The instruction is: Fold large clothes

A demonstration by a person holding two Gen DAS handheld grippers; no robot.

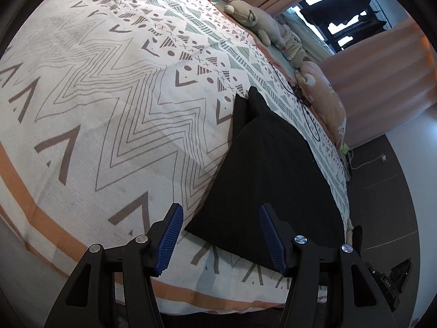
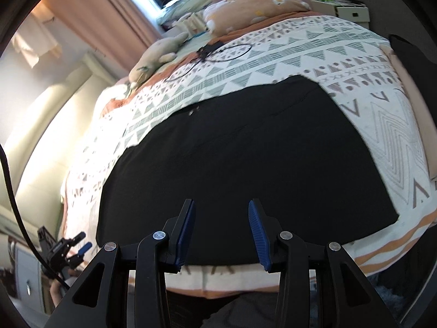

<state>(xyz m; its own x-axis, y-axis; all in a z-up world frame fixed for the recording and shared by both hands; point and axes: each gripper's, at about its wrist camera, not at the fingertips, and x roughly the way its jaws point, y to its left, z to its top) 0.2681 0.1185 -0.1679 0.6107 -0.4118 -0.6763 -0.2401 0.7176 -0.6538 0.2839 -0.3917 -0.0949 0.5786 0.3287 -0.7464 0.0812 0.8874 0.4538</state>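
Observation:
A black garment [image 2: 240,158] lies folded flat on the patterned bed cover [image 2: 300,46], near the bed's front edge. My right gripper [image 2: 221,201] hovers above its near hem, open, with nothing between the blue pads [image 2: 258,227]. In the left wrist view the same garment [image 1: 267,169] tapers away to the right of centre. My left gripper [image 1: 220,206] hangs over its near left corner, open and holding nothing. The left gripper [image 2: 84,242] also shows small at the lower left of the right wrist view, off the bed's side.
Plush toys [image 1: 251,19] and a peach pillow [image 1: 325,98] line the far side of the bed, with a black cable [image 1: 308,109] looped beside them. Pink curtains [image 1: 382,76] and a window stand behind. Dark floor [image 1: 382,191] runs past the bed's end. The cover [image 1: 95,95] is bare left of the garment.

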